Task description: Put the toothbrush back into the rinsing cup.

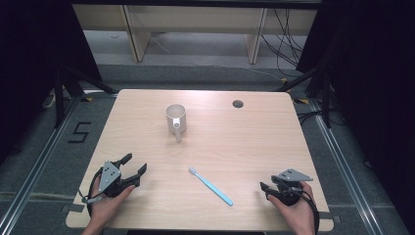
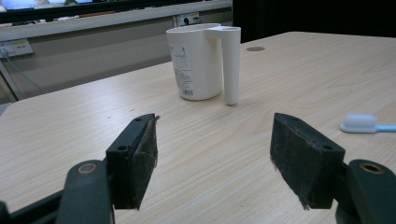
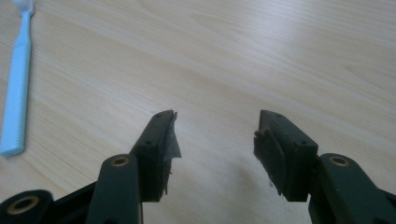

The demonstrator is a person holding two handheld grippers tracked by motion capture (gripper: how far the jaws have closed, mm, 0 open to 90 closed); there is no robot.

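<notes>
A white cup (image 1: 175, 118) with a tube-shaped holder on its side stands upright toward the back of the wooden table (image 1: 254, 142); the left gripper view has the cup (image 2: 196, 60) ahead of the jaws. A light blue toothbrush (image 1: 211, 186) with a white head lies flat near the front middle, and its handle (image 3: 16, 88) runs along the left edge of the right gripper view. My left gripper (image 1: 134, 164) rests at the front left, open, with nothing between its jaws. At the front right my right gripper (image 1: 266, 188) is open and holds nothing.
A round cable hole (image 1: 238, 104) sits in the table's back right part. Beyond the far edge are wooden furniture legs (image 1: 137, 34) and loose cables (image 1: 286, 44) on the floor. Dark curtains hang on both sides.
</notes>
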